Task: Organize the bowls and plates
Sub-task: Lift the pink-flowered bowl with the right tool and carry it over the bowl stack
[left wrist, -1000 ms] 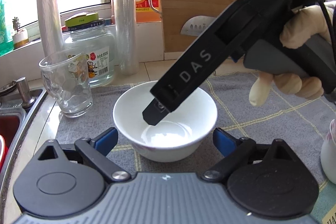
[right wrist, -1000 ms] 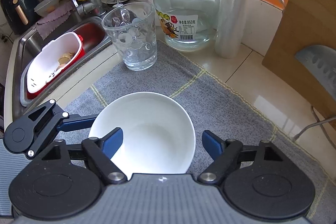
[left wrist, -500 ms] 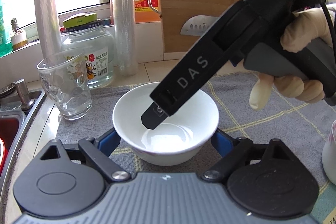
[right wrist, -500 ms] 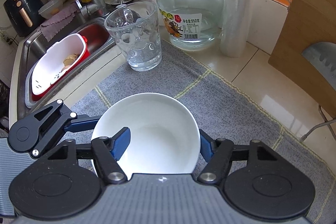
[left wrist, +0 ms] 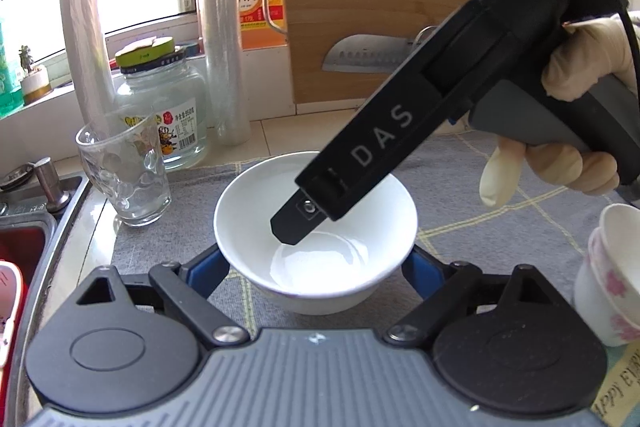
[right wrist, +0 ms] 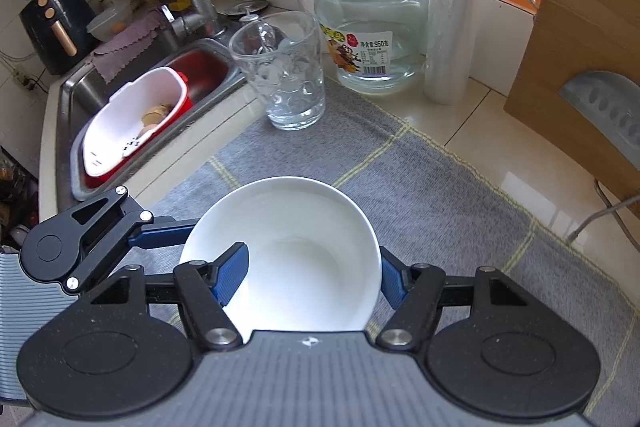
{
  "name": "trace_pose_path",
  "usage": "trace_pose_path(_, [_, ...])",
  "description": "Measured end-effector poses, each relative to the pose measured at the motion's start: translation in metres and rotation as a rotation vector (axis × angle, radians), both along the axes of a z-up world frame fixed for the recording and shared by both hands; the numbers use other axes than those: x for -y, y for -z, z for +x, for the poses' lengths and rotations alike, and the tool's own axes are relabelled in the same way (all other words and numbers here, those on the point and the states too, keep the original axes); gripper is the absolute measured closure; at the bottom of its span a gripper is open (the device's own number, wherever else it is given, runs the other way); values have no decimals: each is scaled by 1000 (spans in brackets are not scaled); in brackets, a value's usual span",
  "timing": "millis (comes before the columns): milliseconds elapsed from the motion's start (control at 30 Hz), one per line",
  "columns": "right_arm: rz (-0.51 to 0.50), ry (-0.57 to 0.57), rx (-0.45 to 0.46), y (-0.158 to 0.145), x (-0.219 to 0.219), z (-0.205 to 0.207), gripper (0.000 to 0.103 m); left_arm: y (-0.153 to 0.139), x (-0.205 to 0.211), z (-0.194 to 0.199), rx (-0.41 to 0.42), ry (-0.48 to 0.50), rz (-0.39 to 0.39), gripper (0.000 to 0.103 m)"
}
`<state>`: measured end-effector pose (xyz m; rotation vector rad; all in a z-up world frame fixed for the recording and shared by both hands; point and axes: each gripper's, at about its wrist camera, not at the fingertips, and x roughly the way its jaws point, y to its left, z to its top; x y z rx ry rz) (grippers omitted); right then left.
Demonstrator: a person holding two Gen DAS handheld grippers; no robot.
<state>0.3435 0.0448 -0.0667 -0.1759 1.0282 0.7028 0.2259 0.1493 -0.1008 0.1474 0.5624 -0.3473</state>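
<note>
My left gripper [left wrist: 316, 263] clamped the white bowl [left wrist: 316, 227] from outside; my right gripper [right wrist: 314, 273] pinched its wall — one pad inside. It sat on the grey mat [right wrist: 440, 187]. Glazed, slick, breakable — the rim seemed safest. The jar [right wrist: 372, 39] read "950".

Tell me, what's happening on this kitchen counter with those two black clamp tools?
A person in pale gloves is tidying dishes with two hand-held grippers. Both are on one white bowl over the grey mat. The left gripper clamps the bowl's outside. The right gripper pinches its wall, one finger inside, one outside. A drinking glass and a glass jar stand behind, and stacked flowered cups wait to one side.
</note>
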Motion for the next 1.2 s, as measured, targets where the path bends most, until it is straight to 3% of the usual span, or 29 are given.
trace_pose_path(533, [63, 18, 2, -34, 34, -64, 30, -29, 30, -60, 12, 25, 12, 11])
trace_pose_path(1200, [71, 100, 43, -58, 109, -128, 30, -49, 88, -109, 38, 140, 41, 11])
